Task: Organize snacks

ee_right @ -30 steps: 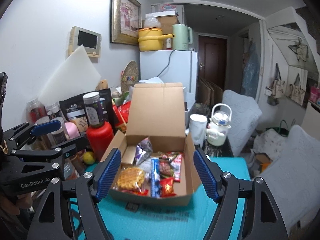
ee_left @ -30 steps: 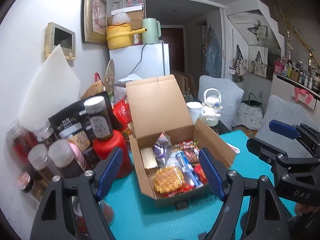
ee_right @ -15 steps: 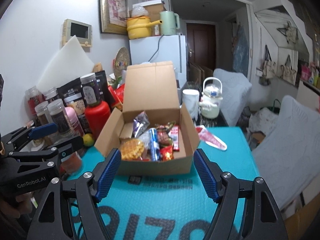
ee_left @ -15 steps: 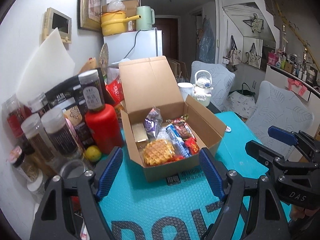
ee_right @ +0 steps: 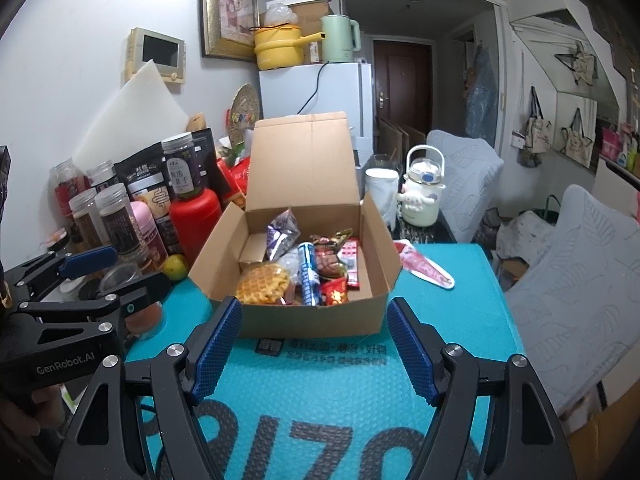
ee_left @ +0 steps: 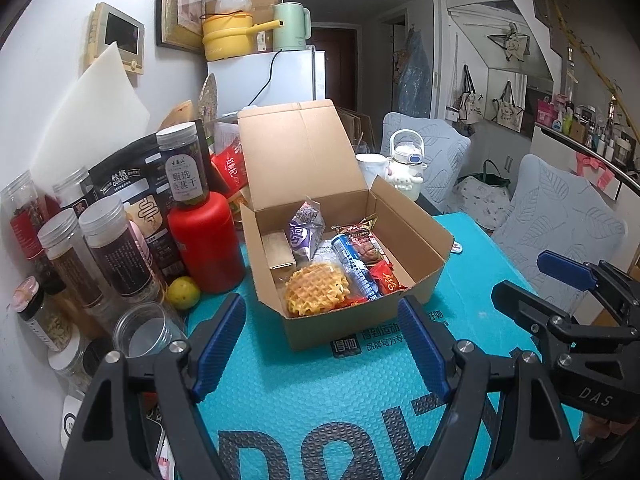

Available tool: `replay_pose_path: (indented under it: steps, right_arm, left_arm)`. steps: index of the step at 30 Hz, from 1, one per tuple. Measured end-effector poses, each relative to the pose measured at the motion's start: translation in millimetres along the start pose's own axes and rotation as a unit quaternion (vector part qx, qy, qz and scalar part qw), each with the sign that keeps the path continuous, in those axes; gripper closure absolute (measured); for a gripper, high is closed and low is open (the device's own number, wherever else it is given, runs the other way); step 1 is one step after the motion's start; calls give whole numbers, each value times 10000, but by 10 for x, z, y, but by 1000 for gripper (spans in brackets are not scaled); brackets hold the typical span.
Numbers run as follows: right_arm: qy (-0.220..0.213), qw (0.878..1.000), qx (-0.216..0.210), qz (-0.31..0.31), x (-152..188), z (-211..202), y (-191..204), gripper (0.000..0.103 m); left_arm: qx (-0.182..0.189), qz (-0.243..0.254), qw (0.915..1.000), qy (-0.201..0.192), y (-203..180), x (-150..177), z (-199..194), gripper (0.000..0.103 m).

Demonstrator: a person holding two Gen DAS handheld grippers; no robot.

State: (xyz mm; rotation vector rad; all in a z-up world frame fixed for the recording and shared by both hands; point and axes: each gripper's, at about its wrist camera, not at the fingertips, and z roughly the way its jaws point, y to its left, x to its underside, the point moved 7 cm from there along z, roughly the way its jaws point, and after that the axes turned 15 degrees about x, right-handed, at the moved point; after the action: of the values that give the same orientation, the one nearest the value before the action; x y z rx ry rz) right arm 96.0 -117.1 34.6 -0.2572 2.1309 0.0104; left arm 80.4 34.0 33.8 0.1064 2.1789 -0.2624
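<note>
Your tabletop (ee_right: 460,320), under a teal mat, carries an open cardboard box (ee_right: 316,320); left of the box stand a red bottle (ee_right: 196,216), jars (ee_left: 116,248) and a lime (ee_right: 175,267); a red packet (ee_right: 424,268) lies right.

My left gripper (ee_left: 322,342) and right gripper (ee_right: 314,344) are black with blue pads (ee_right: 216,346) textured in a fine grid. Beneath them I see a turquoise mat (ee_left: 332,404) with a bubbled surface and dark grey lettering. The cardboard box (ee_right: 312,320) is plain brown. Inside it I see a golden waffle (ee_left: 316,294) with a lattice pattern, a purple-and-silver packet (ee_left: 304,232), a blue-and-white tube (ee_left: 354,266) and a red wrapper (ee_left: 386,280). Beside the box I see a red bottle (ee_left: 206,240) and a yellow-green fruit (ee_left: 183,292).
</note>
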Motion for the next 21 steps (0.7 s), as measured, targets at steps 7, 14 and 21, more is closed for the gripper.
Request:
replay_pose_path:
  steps: [7,14,21]
  right_arm:
    - [3,10000,-12,-30,-13,16,10,28]
    - [-16,10000,1,-52,-24,36,4,28]
    - [7,10000,-4,-43,-17,53,-37,28]
  left_arm:
    - [45,-62,10000,6,9,-15,29,25]
    - [42,-81,10000,39,25,-24,63,25]
    - [36,-97,9999,52,28,-34,92,25]
